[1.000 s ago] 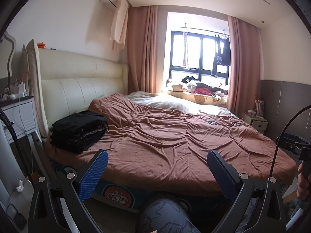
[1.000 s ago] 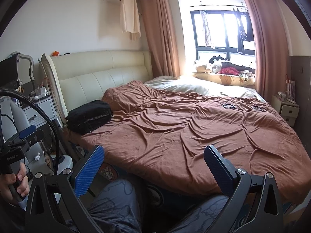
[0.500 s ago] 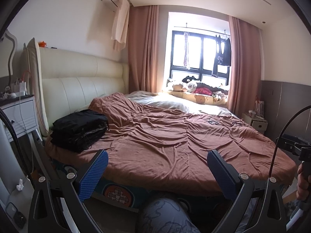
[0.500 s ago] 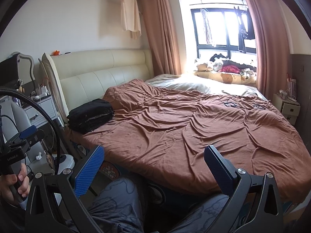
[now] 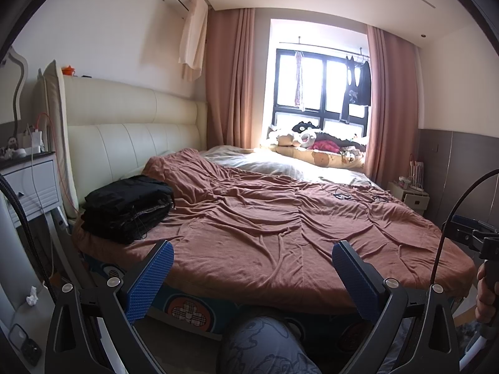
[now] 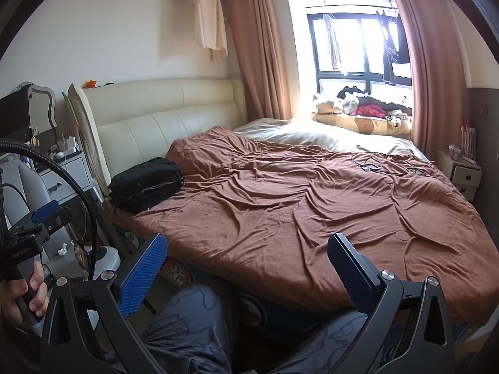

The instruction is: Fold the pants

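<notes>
A stack of folded black pants (image 5: 128,207) lies on the near left corner of the bed, by the headboard; it also shows in the right wrist view (image 6: 146,184). My left gripper (image 5: 251,254) is open and empty, held short of the bed's near edge, to the right of the stack. My right gripper (image 6: 246,246) is open and empty, also short of the bed's edge and well right of the stack. Neither gripper touches any cloth.
A wrinkled brown blanket (image 5: 280,218) covers the bed. A cream headboard (image 5: 134,134) stands at the left. A white nightstand (image 5: 28,184) stands left of the bed and another (image 5: 411,194) at the far right. My knees (image 6: 193,327) are below the grippers.
Both views have shifted slightly; the left view has turned a little left. The pants stack has not moved and both grippers stay open.
</notes>
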Demonstrator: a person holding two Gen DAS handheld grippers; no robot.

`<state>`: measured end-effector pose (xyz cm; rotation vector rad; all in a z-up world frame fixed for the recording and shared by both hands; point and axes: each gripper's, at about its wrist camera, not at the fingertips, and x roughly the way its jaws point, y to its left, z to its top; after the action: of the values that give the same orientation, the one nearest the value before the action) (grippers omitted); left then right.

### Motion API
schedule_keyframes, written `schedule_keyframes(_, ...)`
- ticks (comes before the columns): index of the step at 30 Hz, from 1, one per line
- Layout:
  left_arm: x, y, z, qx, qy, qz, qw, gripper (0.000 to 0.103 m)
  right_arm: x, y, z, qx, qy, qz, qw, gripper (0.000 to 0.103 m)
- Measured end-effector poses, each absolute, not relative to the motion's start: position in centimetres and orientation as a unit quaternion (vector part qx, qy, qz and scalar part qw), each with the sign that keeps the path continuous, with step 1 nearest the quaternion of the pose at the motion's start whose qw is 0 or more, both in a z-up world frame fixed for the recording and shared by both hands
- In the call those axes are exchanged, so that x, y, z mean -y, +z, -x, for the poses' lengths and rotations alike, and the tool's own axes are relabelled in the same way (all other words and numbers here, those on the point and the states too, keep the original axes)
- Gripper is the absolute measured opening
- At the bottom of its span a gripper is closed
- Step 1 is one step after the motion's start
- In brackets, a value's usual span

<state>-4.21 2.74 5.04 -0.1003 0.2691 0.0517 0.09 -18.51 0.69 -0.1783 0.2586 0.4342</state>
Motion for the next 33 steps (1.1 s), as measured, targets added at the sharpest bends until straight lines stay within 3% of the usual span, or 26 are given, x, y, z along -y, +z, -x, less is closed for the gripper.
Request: schedule_keyframes(33,-1.91,5.08,4.64,-0.131,0.029,0.050,0.990,0.103,18.40,0.42,0.20,-0.130,0.213,0.085,0.965,0.103)
